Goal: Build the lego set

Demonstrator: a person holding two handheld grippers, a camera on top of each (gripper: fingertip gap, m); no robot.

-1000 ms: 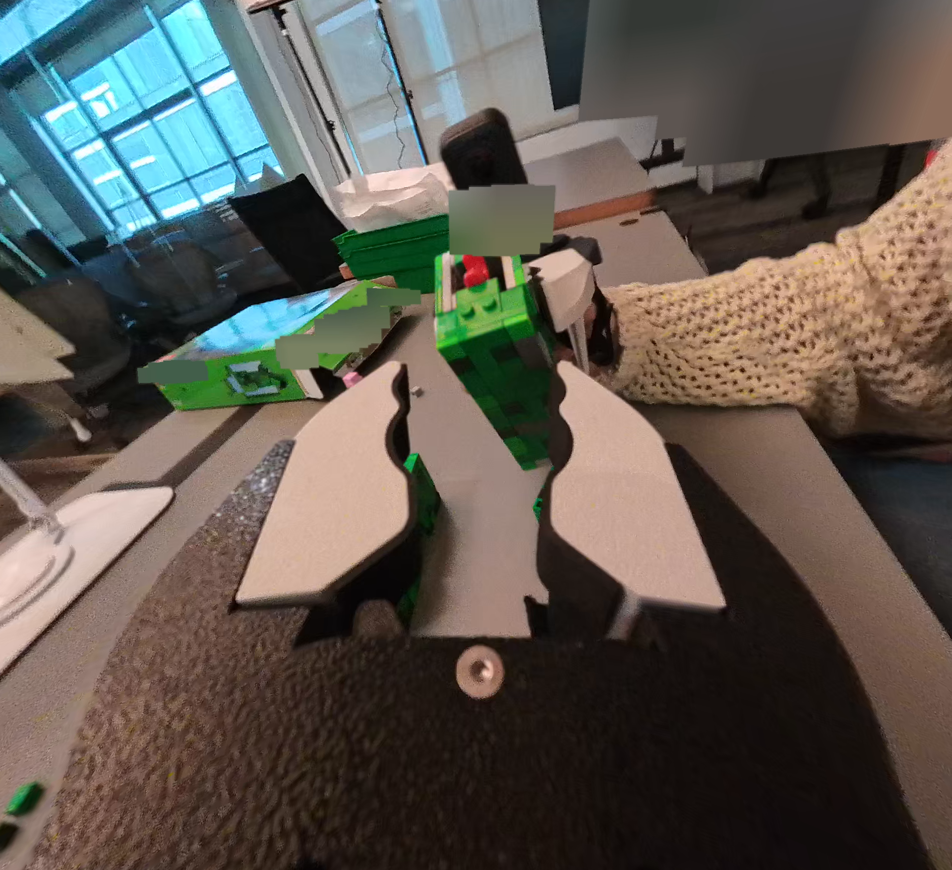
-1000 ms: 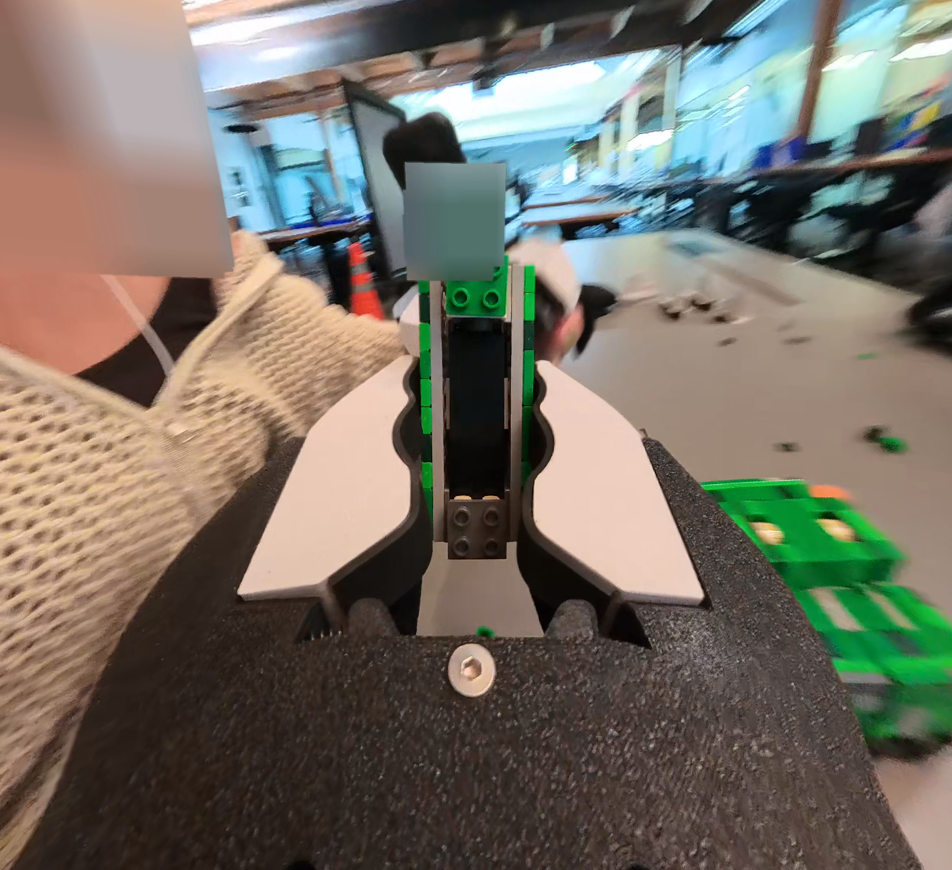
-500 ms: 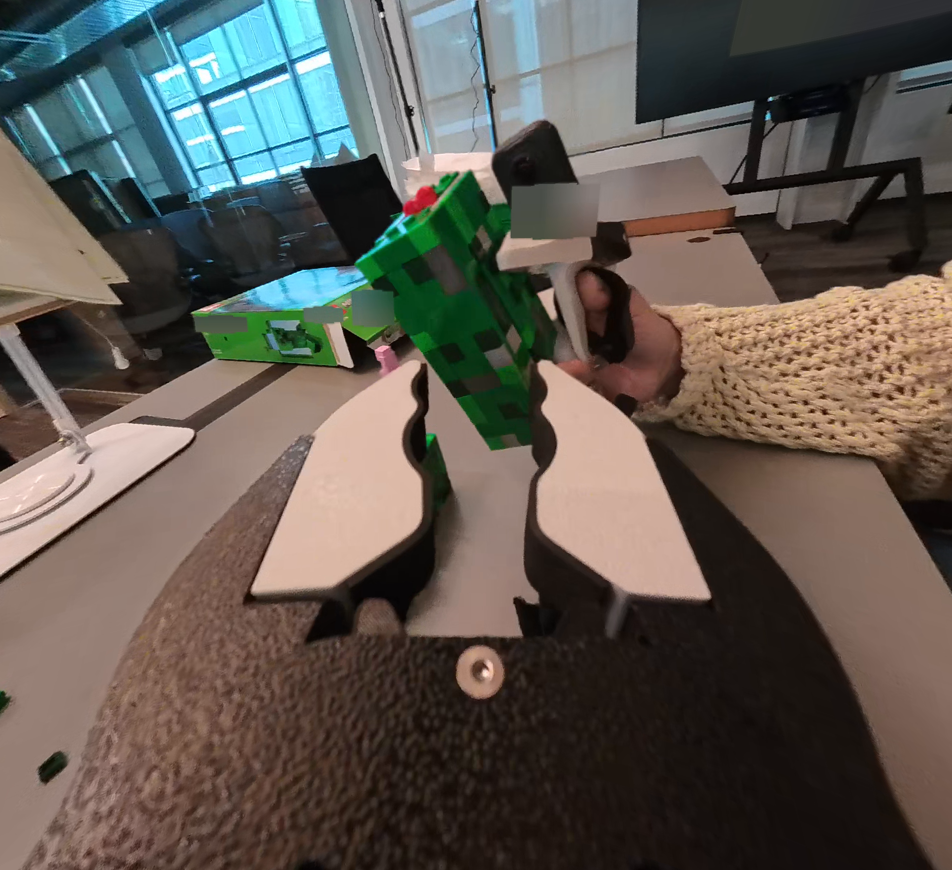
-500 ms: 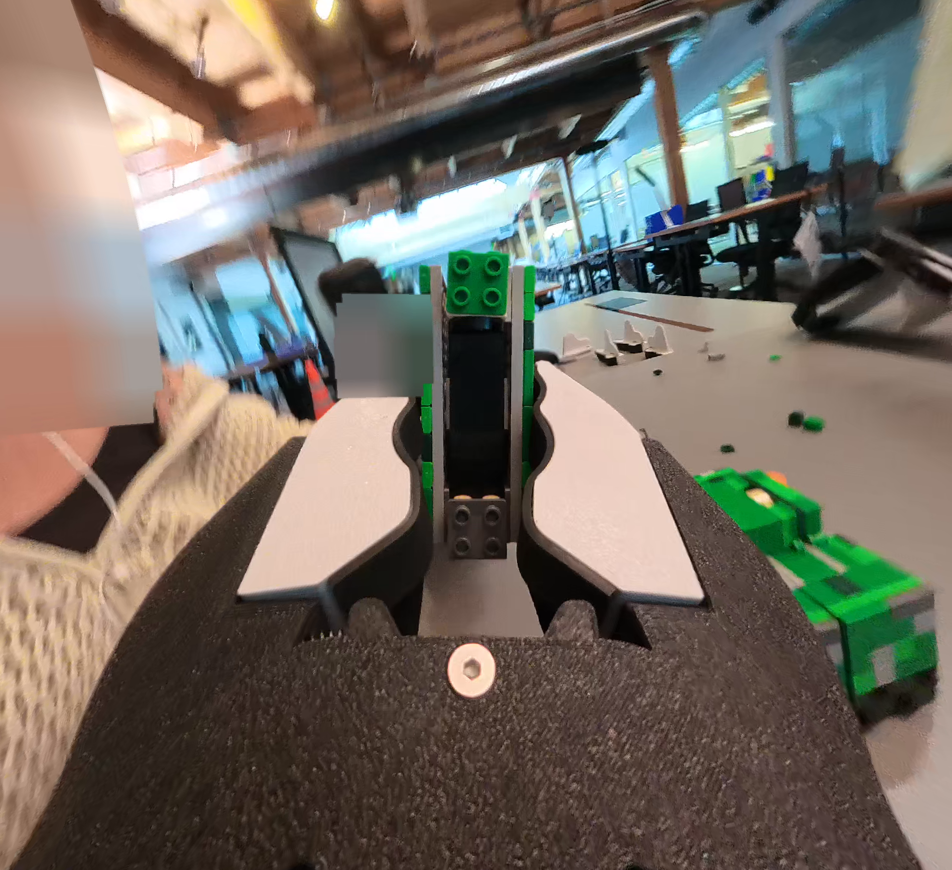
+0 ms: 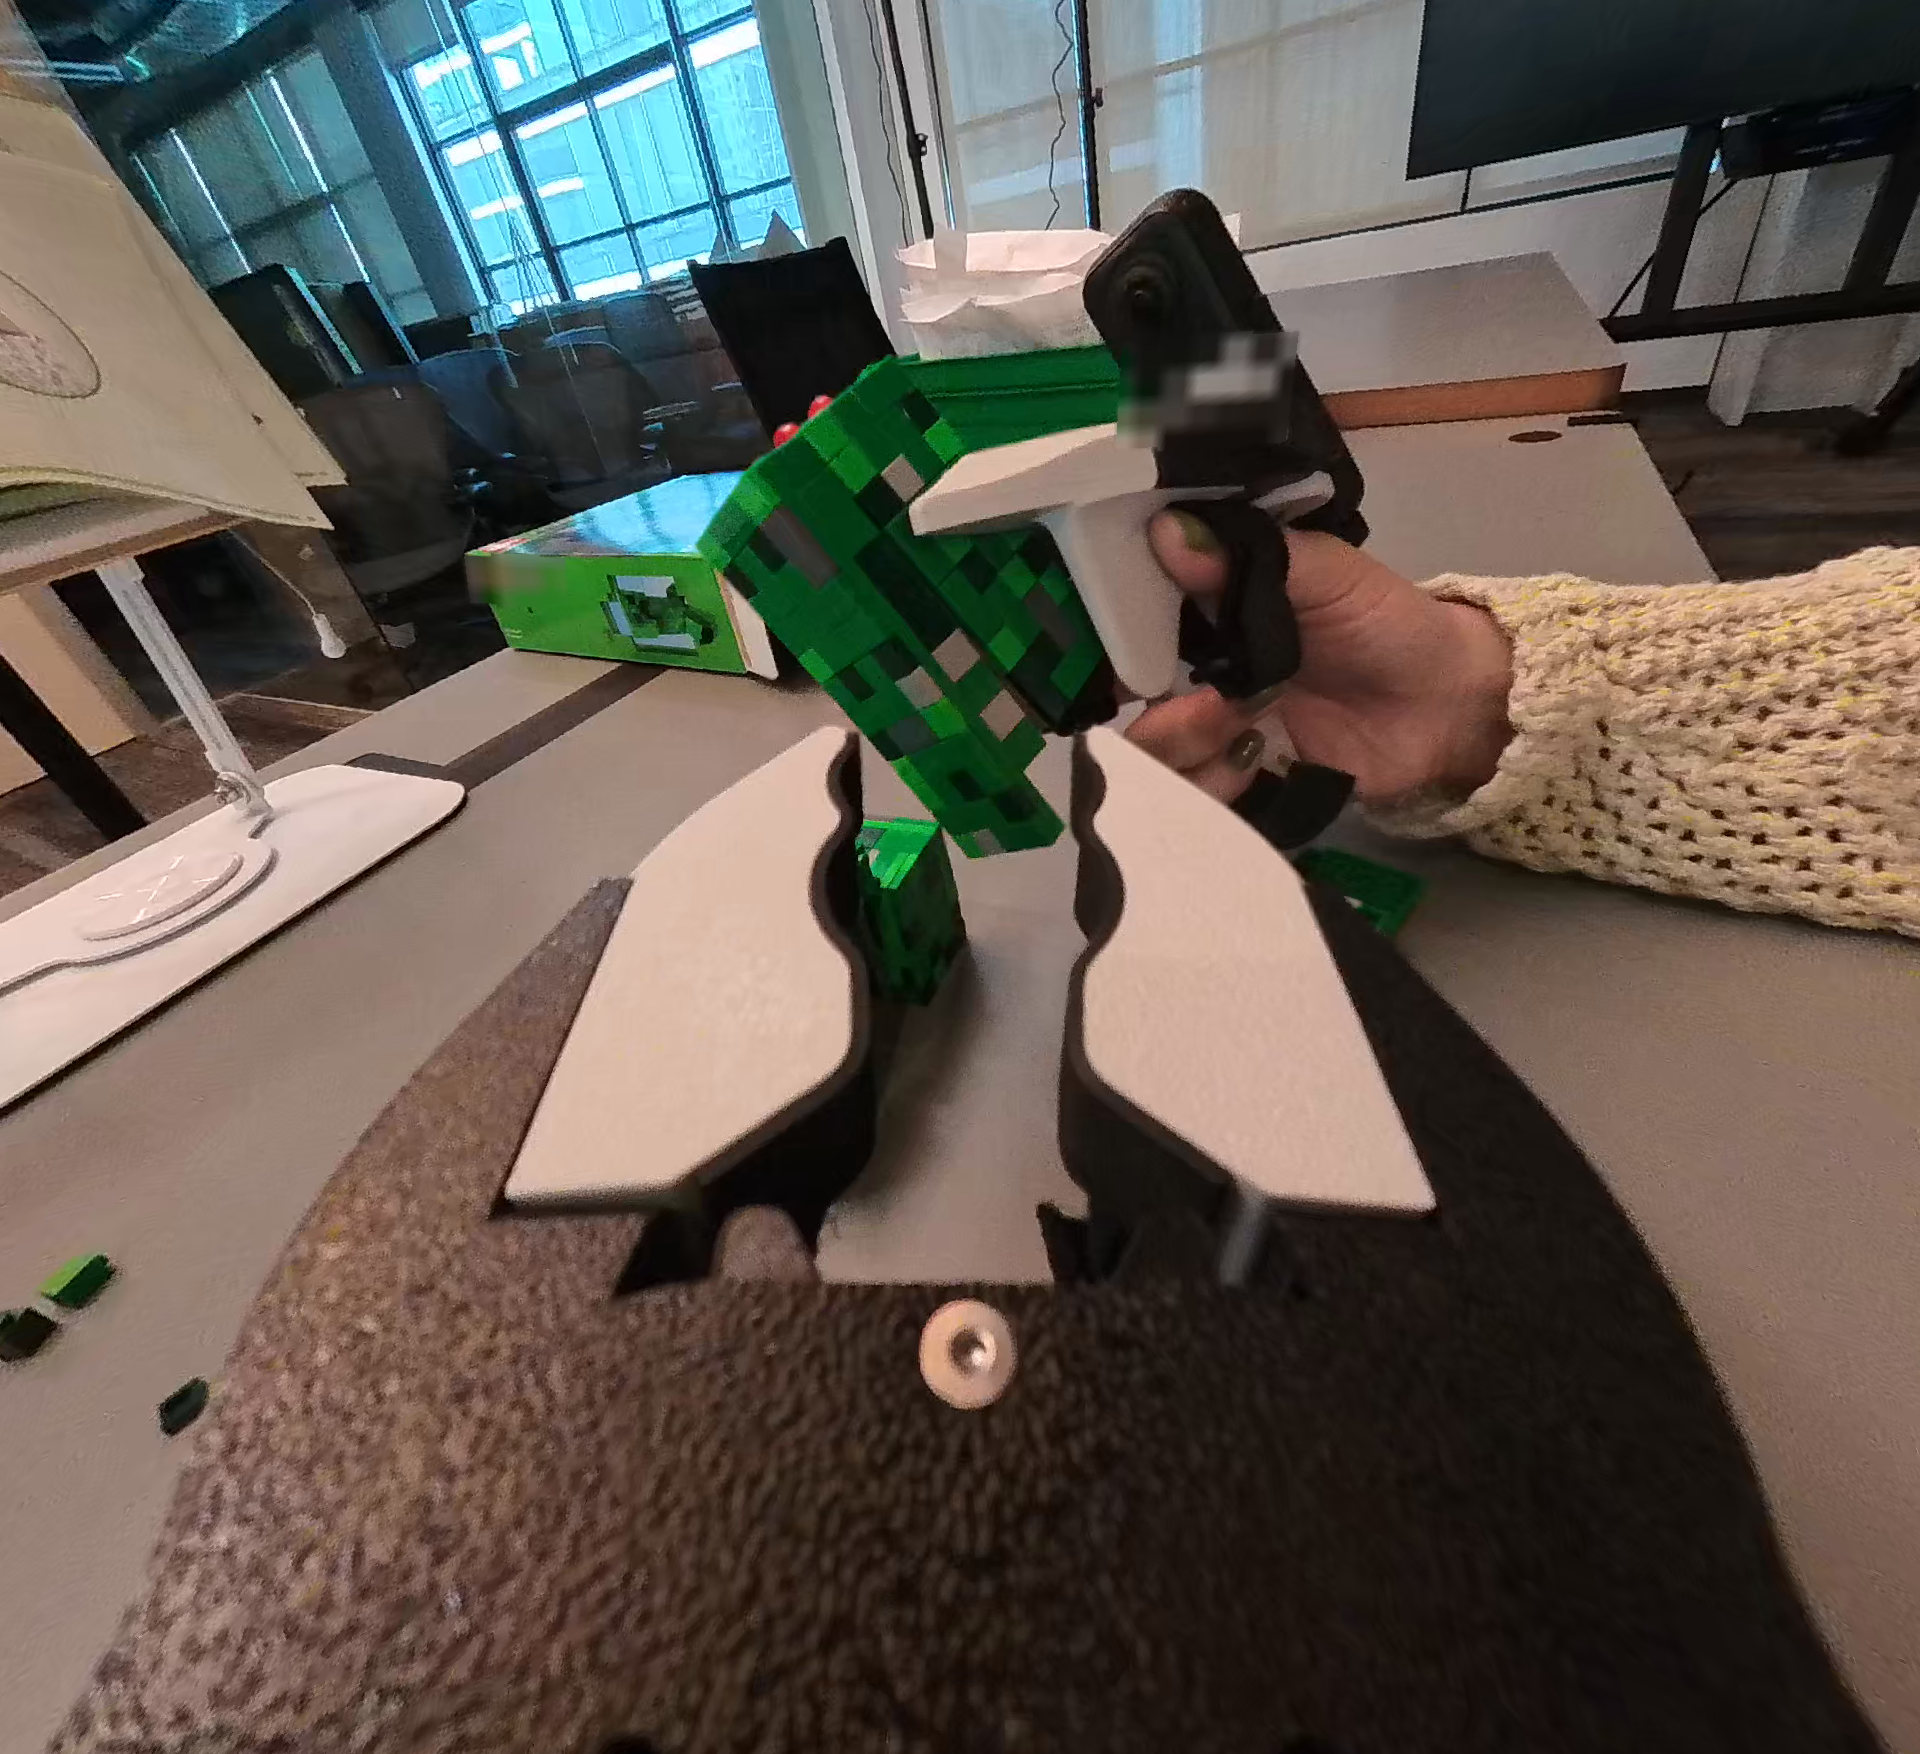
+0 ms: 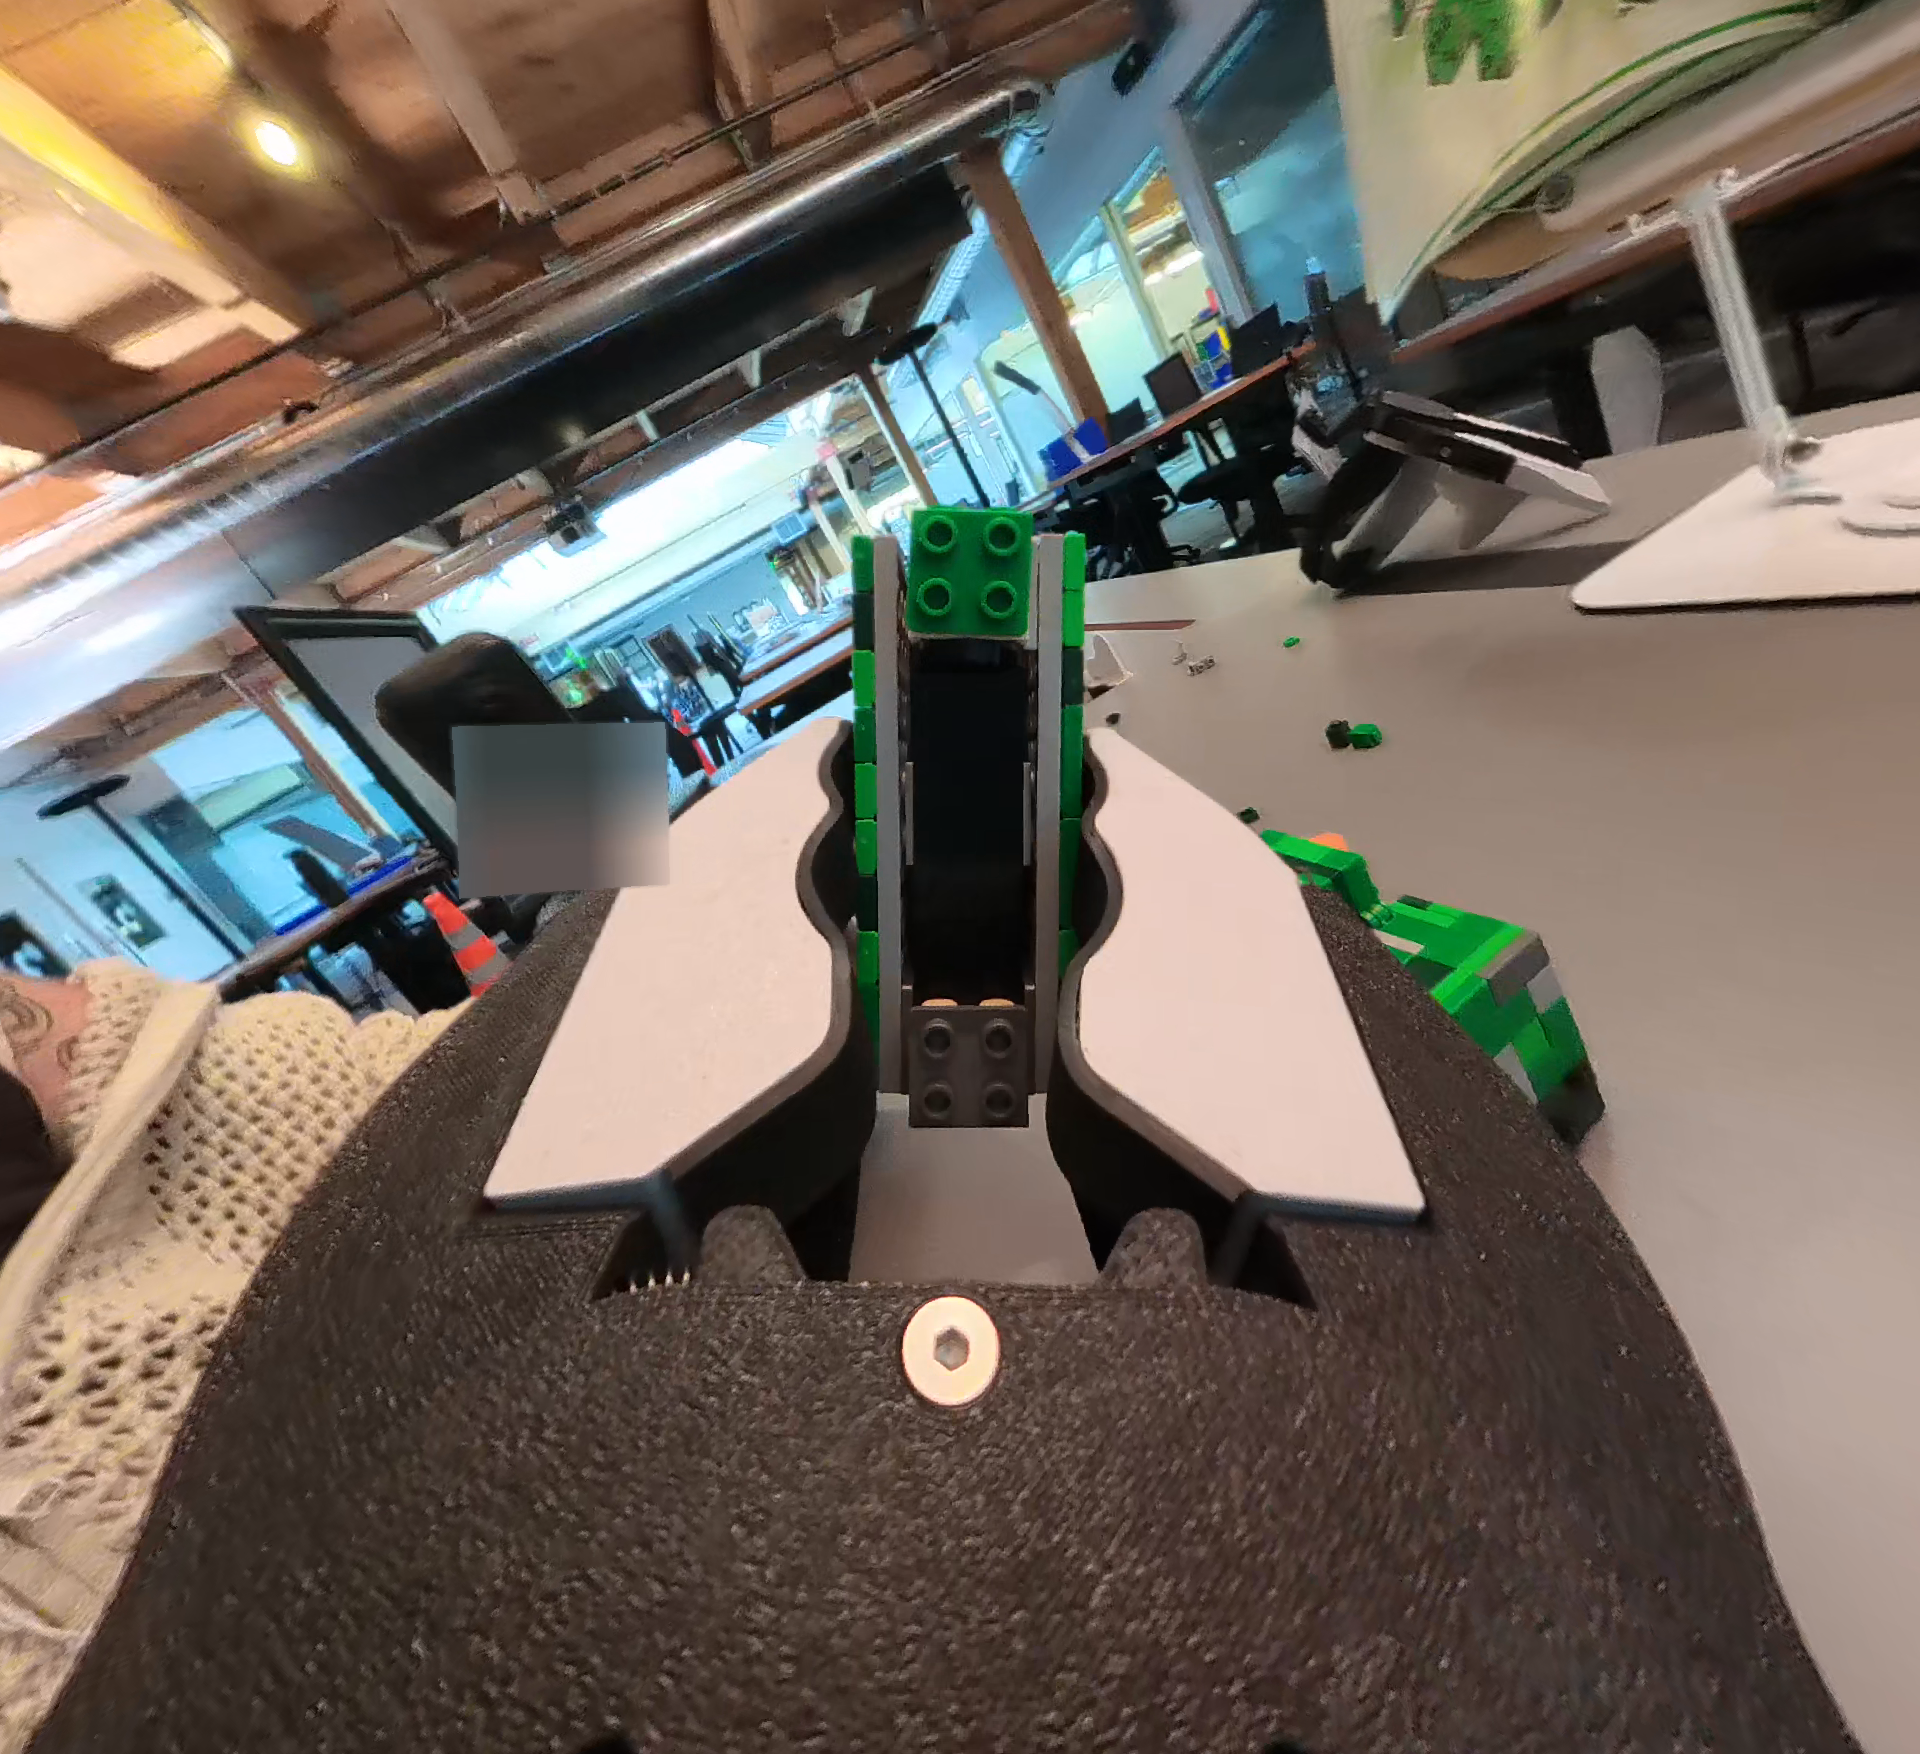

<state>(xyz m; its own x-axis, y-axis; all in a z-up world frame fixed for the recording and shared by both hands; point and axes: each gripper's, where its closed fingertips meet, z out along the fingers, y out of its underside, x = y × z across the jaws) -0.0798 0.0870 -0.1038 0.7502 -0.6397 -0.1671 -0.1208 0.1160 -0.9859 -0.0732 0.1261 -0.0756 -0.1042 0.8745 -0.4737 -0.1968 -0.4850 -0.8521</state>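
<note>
Left wrist view: the left gripper (image 5: 966, 759) hangs low over the grey table (image 5: 1662, 1029), jaws spread apart and holding nothing.
Small green block (image 5: 909, 904): stands on the table between the left gripper's fingers, close to the left finger; contact cannot be told.
Green brick tower (image 5: 914, 603): a tall build of green, black and grey bricks, held in the air, tilted with its top leaning left and its lower end just above the left gripper's fingertips.
Right gripper (image 5: 1039, 561): seen farther off in the left wrist view, gripped by a hand (image 5: 1351, 655) in a cream knitted sleeve (image 5: 1714, 728); its white fingers are clamped on the tower's sides.
Right wrist view: the right gripper (image 6: 961, 748) has its jaws closed against both long sides of the tower (image 6: 966, 769), whose hollow black middle runs from a dark grey studded brick near the camera to a green studded brick at the far end.
Second green build (image 6: 1455, 966): lies on the table to the right of the right gripper.
Loose bits (image 6: 1351, 734): small green pieces scattered on the table.
Green box (image 5: 623, 582): lies on the table behind the tower.
Open booklet (image 6: 1621, 11): sits on a clear stand at the table's edge.
</note>
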